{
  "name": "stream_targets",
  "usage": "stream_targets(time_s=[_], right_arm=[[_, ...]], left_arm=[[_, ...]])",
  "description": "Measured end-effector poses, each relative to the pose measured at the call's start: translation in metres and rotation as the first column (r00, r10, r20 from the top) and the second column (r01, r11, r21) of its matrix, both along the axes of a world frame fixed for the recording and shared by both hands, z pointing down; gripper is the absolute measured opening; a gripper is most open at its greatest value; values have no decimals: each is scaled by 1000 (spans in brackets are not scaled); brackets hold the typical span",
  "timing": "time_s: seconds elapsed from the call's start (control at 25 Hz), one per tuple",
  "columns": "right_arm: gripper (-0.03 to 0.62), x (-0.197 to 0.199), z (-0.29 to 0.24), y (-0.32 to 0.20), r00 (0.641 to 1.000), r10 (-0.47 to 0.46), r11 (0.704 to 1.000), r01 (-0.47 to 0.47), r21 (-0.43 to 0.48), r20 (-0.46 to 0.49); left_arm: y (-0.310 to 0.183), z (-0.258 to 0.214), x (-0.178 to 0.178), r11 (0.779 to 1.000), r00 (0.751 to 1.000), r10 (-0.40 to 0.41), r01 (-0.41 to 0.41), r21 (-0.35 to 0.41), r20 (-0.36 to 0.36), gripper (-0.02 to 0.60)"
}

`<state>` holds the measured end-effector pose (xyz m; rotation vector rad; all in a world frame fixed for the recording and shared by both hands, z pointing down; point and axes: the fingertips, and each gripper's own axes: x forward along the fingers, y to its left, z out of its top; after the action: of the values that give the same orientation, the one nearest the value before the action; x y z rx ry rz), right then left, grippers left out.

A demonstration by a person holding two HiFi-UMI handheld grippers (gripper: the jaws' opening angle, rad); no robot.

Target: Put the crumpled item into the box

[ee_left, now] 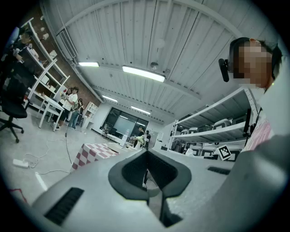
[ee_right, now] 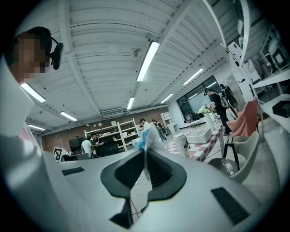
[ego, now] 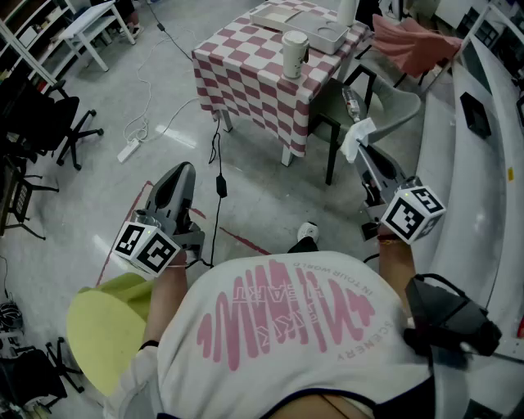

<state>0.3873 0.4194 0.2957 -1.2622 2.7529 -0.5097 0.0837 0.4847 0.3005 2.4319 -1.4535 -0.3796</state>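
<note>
The crumpled item (ego: 358, 136) is a white wad of paper with a blue tinge, pinched at the tip of my right gripper (ego: 361, 149). In the right gripper view the crumpled item (ee_right: 147, 136) sticks out beyond the closed jaws of the right gripper (ee_right: 145, 152). The box (ego: 300, 23) is a shallow white one on the pink-and-white checkered table (ego: 246, 75), well ahead of both grippers; the box (ee_right: 200, 134) also shows far off in the right gripper view. My left gripper (ego: 181, 173) hangs over the floor at the left; the left gripper (ee_left: 147, 155) has its jaws together with nothing between them.
A white cup (ego: 294, 53) stands at the table's near edge. A dark chair (ego: 345, 105) with a plastic bottle (ego: 351, 102) on it stands right of the table, under my right gripper. Cables and a power strip (ego: 129, 149) lie on the floor. A white bench (ego: 471, 139) runs along the right.
</note>
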Motion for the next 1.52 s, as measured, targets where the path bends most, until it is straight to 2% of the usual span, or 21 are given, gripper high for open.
stream_targets(time_s=[0.4,0.6,0.68,0.92,1.16,1.4,1.52], right_arm=[[23,-13,-3,-2,1000,-4,1000,4,-1,-3],[23,-21,5,-6,1000,4,1000,-4,-18,-8],[23,-28,8,-10,1000,-2,1000,1,-28,-21],[23,-57,15,-37,998,-50,998,48,-44,-43],[23,-94,6,-85,995,-96,995,96,-23,-11],[23,-136,-1,-138,990,-144,989,144,17,7],[23,-159,-5,-166,986,-164,986,163,27,22]], left_arm=[[-1,-4,-12,1000,1000,1,-1,6,-13,8],[0,5,-5,999,999,51,-51,-9,-13,8],[-2,6,-9,999,999,46,-46,-10,-21,8],[-8,7,-43,999,999,-32,32,-6,-39,8],[-26,4,-76,996,995,-93,93,-10,-26,8],[-59,-4,-115,989,989,-144,144,13,-18,8],[-85,-11,-129,990,990,-138,138,28,-2,8]])
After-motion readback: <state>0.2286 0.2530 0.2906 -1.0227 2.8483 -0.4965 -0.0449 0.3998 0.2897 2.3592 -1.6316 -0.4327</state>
